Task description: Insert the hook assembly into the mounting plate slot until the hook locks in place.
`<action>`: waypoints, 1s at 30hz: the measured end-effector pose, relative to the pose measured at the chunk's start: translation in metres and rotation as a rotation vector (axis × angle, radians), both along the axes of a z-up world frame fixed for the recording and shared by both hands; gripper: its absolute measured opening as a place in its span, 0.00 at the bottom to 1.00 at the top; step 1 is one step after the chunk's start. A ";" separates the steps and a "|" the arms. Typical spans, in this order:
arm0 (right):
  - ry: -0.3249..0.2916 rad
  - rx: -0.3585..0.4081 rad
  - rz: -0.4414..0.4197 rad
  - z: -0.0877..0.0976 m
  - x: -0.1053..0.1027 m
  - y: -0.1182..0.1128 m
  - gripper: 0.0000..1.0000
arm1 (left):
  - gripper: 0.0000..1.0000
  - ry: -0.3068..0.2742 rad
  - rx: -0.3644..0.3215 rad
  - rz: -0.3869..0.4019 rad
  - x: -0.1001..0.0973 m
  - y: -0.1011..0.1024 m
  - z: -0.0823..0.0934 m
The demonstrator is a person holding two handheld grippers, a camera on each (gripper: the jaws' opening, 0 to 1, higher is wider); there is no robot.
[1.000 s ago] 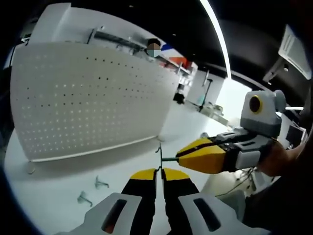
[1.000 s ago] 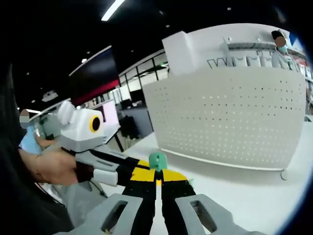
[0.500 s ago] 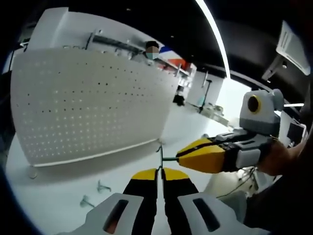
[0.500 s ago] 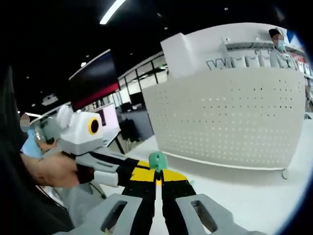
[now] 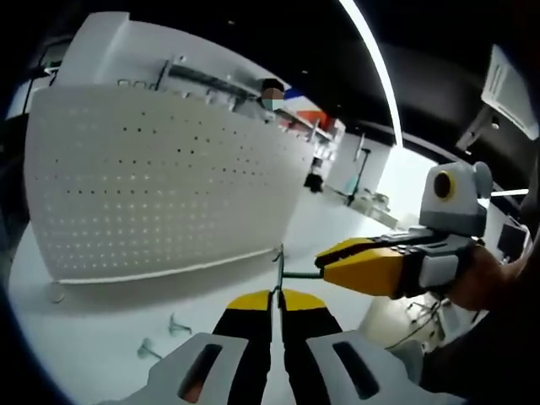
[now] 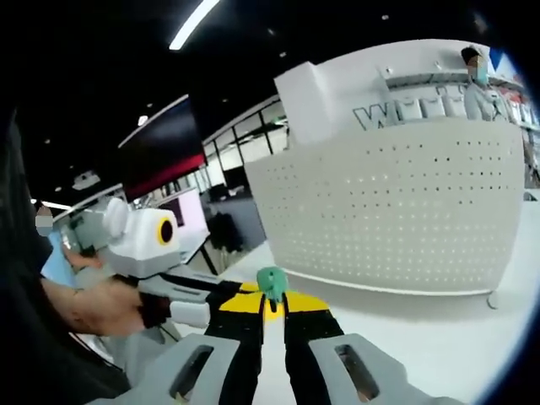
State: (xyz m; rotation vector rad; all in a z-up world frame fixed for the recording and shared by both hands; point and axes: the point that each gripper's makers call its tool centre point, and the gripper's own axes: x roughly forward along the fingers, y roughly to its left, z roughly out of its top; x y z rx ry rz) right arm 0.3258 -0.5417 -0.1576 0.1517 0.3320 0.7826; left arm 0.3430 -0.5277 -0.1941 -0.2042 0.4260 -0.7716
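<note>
Over the white table, both grippers meet w/ the hook assembly pinched between them. Left gripper has its jaws pressed together on the thin wire; right gripper comes in from the side, jaws closed on the wire's other leg. From the right gripper view, right gripper shows a green cap sticking up just past its tips, w/ left gripper crossing in front.

Mounting plate, a white perforated panel, stands upright well ahead of both tools, holes facing them. Hook's long axis looks roughly upright, so I'd guess the move is straight fwd toward the panel; neither hand is clearly nearer. Two spare hooks lie on the table, near the panel's foot.
</note>
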 end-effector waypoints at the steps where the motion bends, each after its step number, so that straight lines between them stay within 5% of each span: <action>1: -0.004 0.001 0.000 0.001 0.000 0.000 0.07 | 0.02 0.000 -0.003 0.007 0.001 0.001 0.001; 15: -0.023 -0.026 -0.011 0.001 0.003 0.006 0.07 | 0.02 -0.024 -0.033 0.017 -0.007 -0.006 0.011; 30: -0.021 0.002 -0.009 0.004 0.005 0.008 0.02 | 0.02 -0.064 0.031 -0.010 -0.009 -0.011 0.015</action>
